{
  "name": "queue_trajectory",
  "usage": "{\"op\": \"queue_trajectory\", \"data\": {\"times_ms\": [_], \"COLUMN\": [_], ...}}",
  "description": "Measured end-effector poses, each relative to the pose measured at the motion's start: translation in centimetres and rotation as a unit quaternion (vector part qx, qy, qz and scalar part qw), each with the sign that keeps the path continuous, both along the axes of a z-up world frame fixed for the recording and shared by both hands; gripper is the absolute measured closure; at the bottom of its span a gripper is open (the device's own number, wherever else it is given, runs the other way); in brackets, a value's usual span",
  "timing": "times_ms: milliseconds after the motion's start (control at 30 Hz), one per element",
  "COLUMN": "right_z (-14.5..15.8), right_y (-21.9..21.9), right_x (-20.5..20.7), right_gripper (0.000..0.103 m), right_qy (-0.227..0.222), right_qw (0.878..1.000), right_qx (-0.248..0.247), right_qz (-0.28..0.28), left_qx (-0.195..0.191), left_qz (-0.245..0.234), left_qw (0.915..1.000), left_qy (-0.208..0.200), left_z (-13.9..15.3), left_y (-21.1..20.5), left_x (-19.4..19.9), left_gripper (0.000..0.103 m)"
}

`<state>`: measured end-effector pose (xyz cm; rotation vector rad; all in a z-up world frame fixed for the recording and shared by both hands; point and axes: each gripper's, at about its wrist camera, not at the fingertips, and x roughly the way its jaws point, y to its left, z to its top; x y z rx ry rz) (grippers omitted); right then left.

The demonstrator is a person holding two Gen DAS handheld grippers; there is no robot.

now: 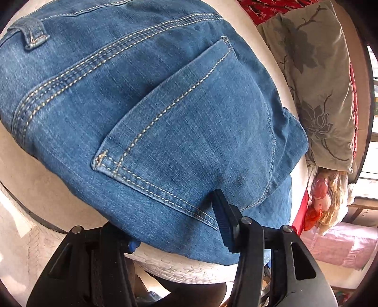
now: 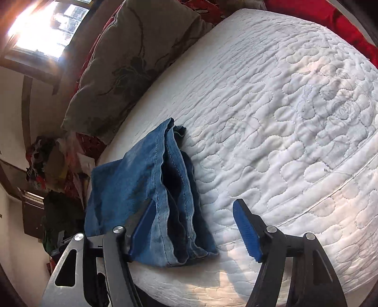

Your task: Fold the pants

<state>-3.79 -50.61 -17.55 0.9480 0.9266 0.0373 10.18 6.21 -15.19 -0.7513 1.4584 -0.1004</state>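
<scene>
White quilted cotton covers the mattress (image 2: 271,99), which fills most of the room I can see, with a grey flowered pillow (image 2: 132,63) propped at its far edge against red bedding (image 1: 267,9). Blue denim pants (image 1: 146,113) lie folded near the mattress's front edge, seat side up, the back pocket (image 1: 189,146) and a belt loop (image 1: 33,33) showing. From the other side the stacked hems (image 2: 174,200) face outward. The left gripper (image 1: 179,226) has one finger (image 1: 224,219) lying on top of the denim and the other under the folded edge; I cannot tell whether it pinches. The right gripper (image 2: 193,229) stands with jaws wide apart, straddling the hems, one pad (image 2: 144,224) touching the cloth.
</scene>
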Motion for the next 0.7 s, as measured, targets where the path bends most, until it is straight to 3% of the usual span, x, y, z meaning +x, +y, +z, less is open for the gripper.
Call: {"op": "queue_trajectory", "data": {"times_ms": [67, 133, 167, 200, 233, 300, 367, 467, 500, 600, 700], "right_z": [-1.0, -1.0, -0.8, -0.9, -0.9, 1.4, 2.8, -0.2, -1.5, -1.0, 1.5], "right_y": [1.2, 3.1, 4.0, 4.6, 4.7, 4.7, 3.7, 2.6, 2.4, 1.1, -0.3], "right_x": [-0.7, -0.3, 0.2, 0.9, 1.2, 0.5, -1.0, -2.0, -2.3, -3.7, -4.1], "right_gripper": [0.032, 0.04, 0.071, 0.093, 0.093, 0.094, 0.094, 0.091, 0.092, 0.081, 0.076], "right_qy": [-0.011, -0.015, -0.011, -0.002, 0.006, -0.018, -0.03, 0.039, 0.052, 0.035, 0.02], "right_qw": [1.0, 0.999, 0.998, 0.997, 0.997, 0.994, 0.994, 0.993, 0.994, 0.999, 0.999], "right_qx": [0.025, -0.014, -0.044, -0.046, -0.033, -0.058, -0.063, -0.088, -0.068, -0.014, -0.034], "right_qz": [0.006, 0.025, 0.043, 0.066, 0.076, 0.089, 0.085, 0.073, 0.069, 0.019, -0.004], "left_qx": [0.007, 0.014, 0.018, 0.022, 0.027, 0.012, 0.035, 0.039, 0.032, 0.04, 0.029], "left_qz": [-0.002, -0.001, 0.0, 0.002, 0.004, 0.003, -0.014, -0.027, -0.028, -0.058, -0.094], "left_qw": [1.0, 0.9999, 0.9998, 0.9997, 0.9995, 0.9998, 0.9993, 0.9987, 0.9987, 0.9975, 0.9944], "left_qy": [0.001, 0.004, 0.006, 0.008, 0.014, 0.013, -0.004, 0.02, 0.029, 0.003, -0.038], "left_z": [-0.1, -0.2, -0.1, 0.0, 0.3, 0.9, 1.5, -0.6, -1.1, 0.6, 3.4], "left_y": [-0.5, -0.7, -0.8, -1.1, -1.3, -1.9, -2.6, -3.5, -3.5, -2.7, -0.3], "left_x": [0.1, 0.4, 0.4, 0.5, 0.3, -0.4, -1.2, -1.2, -1.4, -2.4, -3.9], "left_gripper": [0.052, 0.052, 0.052, 0.052, 0.052, 0.052, 0.052, 0.052, 0.052, 0.052, 0.052]}}
